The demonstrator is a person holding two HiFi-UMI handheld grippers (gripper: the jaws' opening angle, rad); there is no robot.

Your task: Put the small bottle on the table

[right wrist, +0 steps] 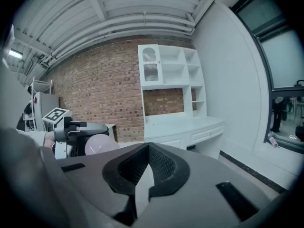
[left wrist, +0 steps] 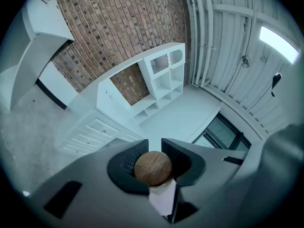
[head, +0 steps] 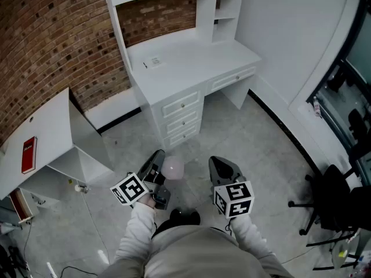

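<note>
— What colour is your bottle (head: 173,168)?
— Pale pink, with a brown wood-grain stopper (left wrist: 152,167).
— And around you?
— You face a white desk (head: 191,62), a red-brown brick wall (head: 52,39) and a pale grey floor (head: 249,143).

floor (head: 243,143): open up to desk (head: 197,59) | top: free (1 small card (head: 155,61) left) | back: hutch (head: 227,10) blocks

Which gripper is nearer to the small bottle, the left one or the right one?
Left. The left gripper is shut on the small bottle near its wooden stopper. The right gripper, shut and empty, is apart, to the bottle's right.
</note>
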